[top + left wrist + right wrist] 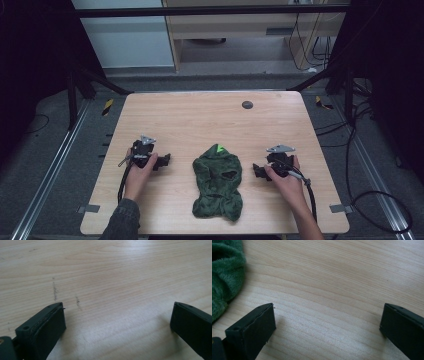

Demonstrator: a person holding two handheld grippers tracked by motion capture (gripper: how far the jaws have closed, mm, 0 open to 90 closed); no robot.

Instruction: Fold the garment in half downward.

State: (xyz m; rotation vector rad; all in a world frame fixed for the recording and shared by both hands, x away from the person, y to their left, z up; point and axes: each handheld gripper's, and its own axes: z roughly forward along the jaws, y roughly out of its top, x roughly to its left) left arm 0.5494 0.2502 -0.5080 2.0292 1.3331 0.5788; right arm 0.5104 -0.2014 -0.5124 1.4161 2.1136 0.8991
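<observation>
From the high view I see a crumpled dark green fleece garment [218, 183] lying on the light wooden table [200, 120], in the near half and roughly midway between my two grippers; a small bright green patch [219, 148] shows at its far end, and two openings in the fabric show nothing inside that I can make out. The left gripper [164, 161] rests on the table to the left of the garment, near it but apart, its jaws spread wide with bare wood between them, as the left gripper view [117, 317] confirms. The right gripper [257, 171] rests to the right of the garment, just beside its edge without touching, jaws likewise fully apart and holding nothing; in the right gripper view [328, 316] the green fleece [223, 275] lies at the upper left, clear of the jaws. A small dark round disc [247, 105] sits near the table's far edge.
</observation>
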